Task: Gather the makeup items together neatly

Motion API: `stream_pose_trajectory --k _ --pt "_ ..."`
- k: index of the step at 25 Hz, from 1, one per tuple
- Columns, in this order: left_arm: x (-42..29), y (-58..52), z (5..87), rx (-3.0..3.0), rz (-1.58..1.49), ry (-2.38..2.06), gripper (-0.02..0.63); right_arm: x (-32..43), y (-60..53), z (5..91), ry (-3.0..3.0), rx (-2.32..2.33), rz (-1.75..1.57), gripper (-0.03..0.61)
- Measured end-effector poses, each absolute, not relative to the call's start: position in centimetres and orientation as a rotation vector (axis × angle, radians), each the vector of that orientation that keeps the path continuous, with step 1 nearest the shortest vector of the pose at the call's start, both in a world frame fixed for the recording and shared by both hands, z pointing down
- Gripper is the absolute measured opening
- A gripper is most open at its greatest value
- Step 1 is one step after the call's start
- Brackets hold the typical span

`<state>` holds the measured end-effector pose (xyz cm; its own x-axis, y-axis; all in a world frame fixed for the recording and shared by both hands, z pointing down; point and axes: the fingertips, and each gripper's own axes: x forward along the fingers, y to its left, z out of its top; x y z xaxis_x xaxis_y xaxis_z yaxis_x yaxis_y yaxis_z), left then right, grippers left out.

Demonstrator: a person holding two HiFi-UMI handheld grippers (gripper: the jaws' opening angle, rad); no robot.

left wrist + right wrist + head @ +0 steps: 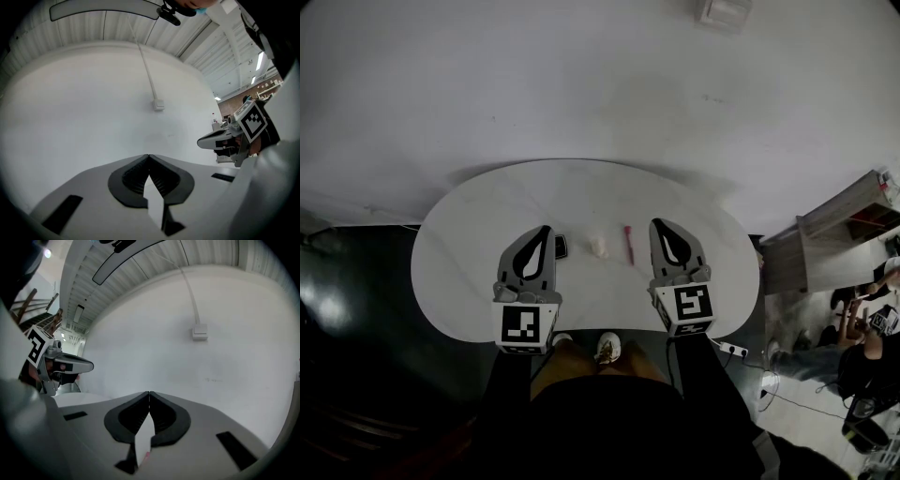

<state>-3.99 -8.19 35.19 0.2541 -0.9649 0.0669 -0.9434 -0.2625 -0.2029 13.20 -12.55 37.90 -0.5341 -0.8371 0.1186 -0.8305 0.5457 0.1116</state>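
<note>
We have both grippers over the white table (pixel 469 234), neither holding anything. Left gripper (pixel 547 231): fingers closed tip to tip, nothing between them. Right gripper (pixel 658 225): same, tips together, empty. The makeup items lie in a row between the two. The small dark item (pixel 561 247) is just beside the left fingers. The cream item (pixel 598 247) is midway between both sets of fingers. The pink stick (pixel 629 245) is near the right fingers but clear of them.

No writing, label or number can be read.
</note>
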Motion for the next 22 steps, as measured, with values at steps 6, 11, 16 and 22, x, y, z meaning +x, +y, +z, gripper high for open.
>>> stream_pose_trajectory --k 6,11,16,22 --pt "-3.66 -8.25 34.76 -2.382 -0.27 1.831 0.014 13.22 -12.39 37.68 -2.628 1.407 -0.072 0.026" --pt "-3.61 -8.2 34.77 -2.379 -0.262 1.838 0.014 13.26 -12.45 37.42 -2.628 1.414 -0.073 0.026" --pt "-3.56 -8.17 34.92 -2.375 -0.279 1.832 0.014 13.4 -12.45 37.42 -2.631 1.42 -0.071 0.026" --pt "-3.48 -8.11 34.77 -2.374 -0.272 1.831 0.014 13.45 -12.33 37.72 -2.629 1.414 -0.079 0.026"
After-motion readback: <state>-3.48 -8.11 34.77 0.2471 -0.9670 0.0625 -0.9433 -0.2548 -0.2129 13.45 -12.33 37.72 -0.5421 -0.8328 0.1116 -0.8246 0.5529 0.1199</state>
